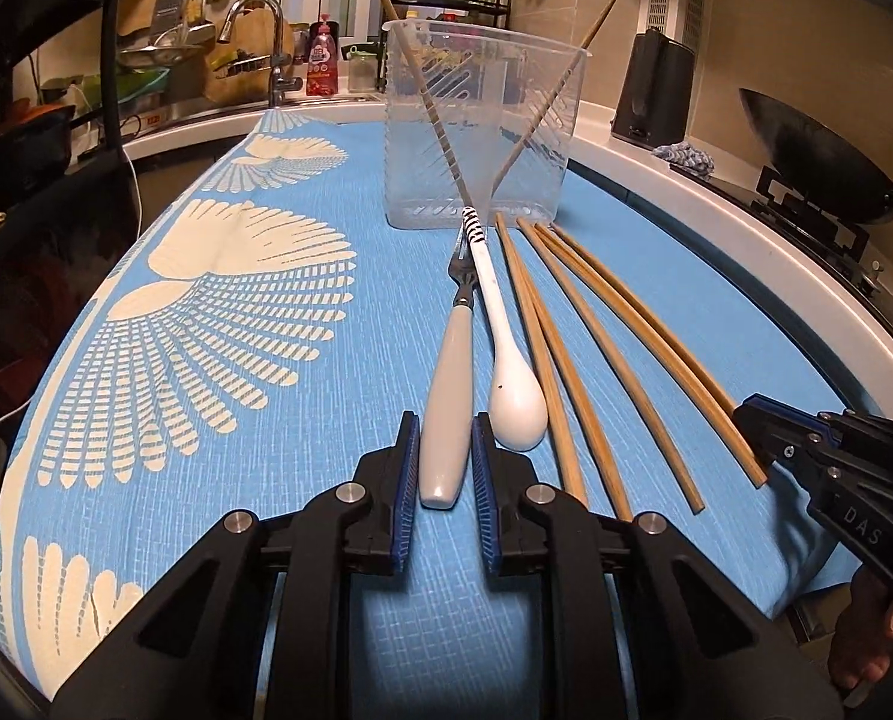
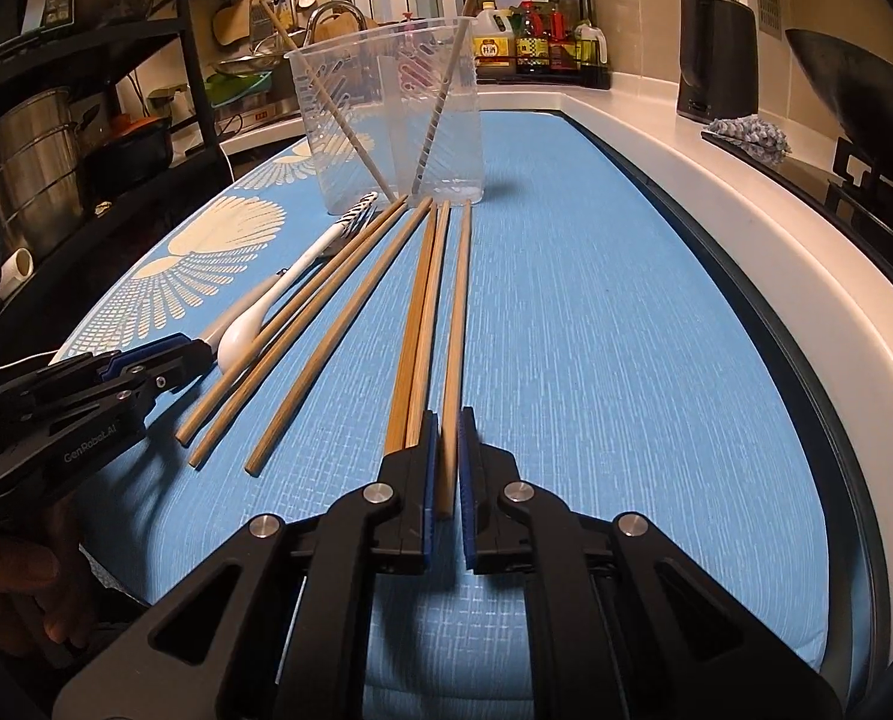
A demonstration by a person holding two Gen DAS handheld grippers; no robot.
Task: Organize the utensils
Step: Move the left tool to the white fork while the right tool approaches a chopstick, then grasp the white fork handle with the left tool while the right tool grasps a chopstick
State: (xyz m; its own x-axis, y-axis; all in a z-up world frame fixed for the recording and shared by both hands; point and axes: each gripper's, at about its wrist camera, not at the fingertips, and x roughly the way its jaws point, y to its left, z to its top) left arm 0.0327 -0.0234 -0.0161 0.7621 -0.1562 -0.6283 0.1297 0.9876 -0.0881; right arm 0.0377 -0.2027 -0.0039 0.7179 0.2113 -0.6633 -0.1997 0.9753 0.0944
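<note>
On the blue cloth with its cream fan pattern lie a fork with a pale grey handle, a white spoon with a dark-striped handle end, and wooden chopsticks fanned out toward the cloth's right edge. A clear plastic container stands at the far end — two chopsticks lean crossed inside it.

The left gripper straddles the fork handle with jaws open, a gap showing on either side. The right gripper has its blue pads narrowed around the near end of the rightmost chopstick — whether they actually grip it I cannot tell.
</note>
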